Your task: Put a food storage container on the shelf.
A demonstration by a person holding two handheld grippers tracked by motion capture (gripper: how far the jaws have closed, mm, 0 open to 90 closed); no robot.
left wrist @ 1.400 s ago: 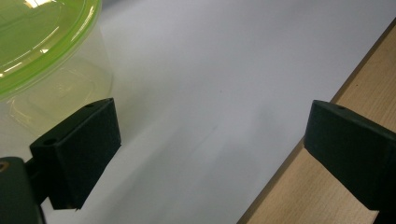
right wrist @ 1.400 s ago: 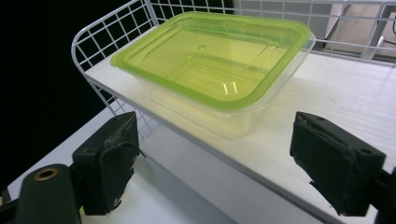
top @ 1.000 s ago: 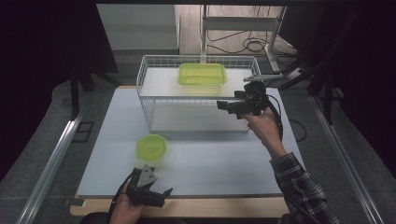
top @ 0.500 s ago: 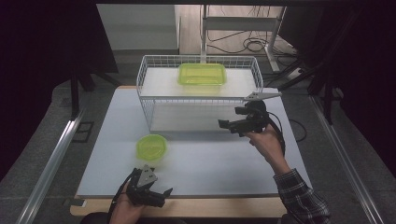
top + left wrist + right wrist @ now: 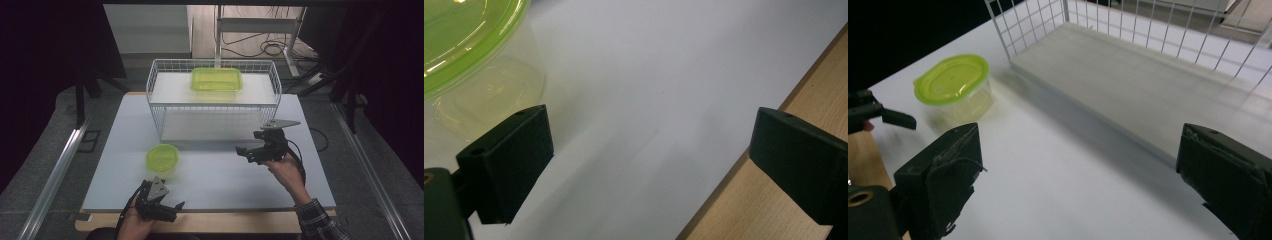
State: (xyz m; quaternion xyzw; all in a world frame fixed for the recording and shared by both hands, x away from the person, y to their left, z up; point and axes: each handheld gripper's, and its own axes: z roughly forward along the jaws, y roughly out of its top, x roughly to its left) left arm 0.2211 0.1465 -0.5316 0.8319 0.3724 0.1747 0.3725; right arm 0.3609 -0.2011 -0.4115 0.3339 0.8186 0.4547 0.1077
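Observation:
A round clear container with a green lid (image 5: 162, 158) (image 5: 469, 65) (image 5: 954, 86) stands on the white table top (image 5: 215, 175), in front of the wire rack (image 5: 212, 102). A rectangular green-lidded container (image 5: 216, 79) sits on the rack's upper shelf. My left gripper (image 5: 167, 209) (image 5: 649, 165) is open near the table's front edge, just short of the round container, with nothing between its fingers. My right gripper (image 5: 245, 152) (image 5: 1083, 185) is open above the table, right of the round container and in front of the rack, empty.
The wire rack's lower shelf (image 5: 1148, 95) is bare. A wooden strip (image 5: 769, 200) borders the table's front edge. Cables (image 5: 270, 47) and a stand lie on the floor beyond the rack. Metal rails (image 5: 55, 170) run along both sides of the table.
My right gripper has come down and back from beside the rack's upper shelf to low over the table in front of the rack. The left gripper has hardly moved.

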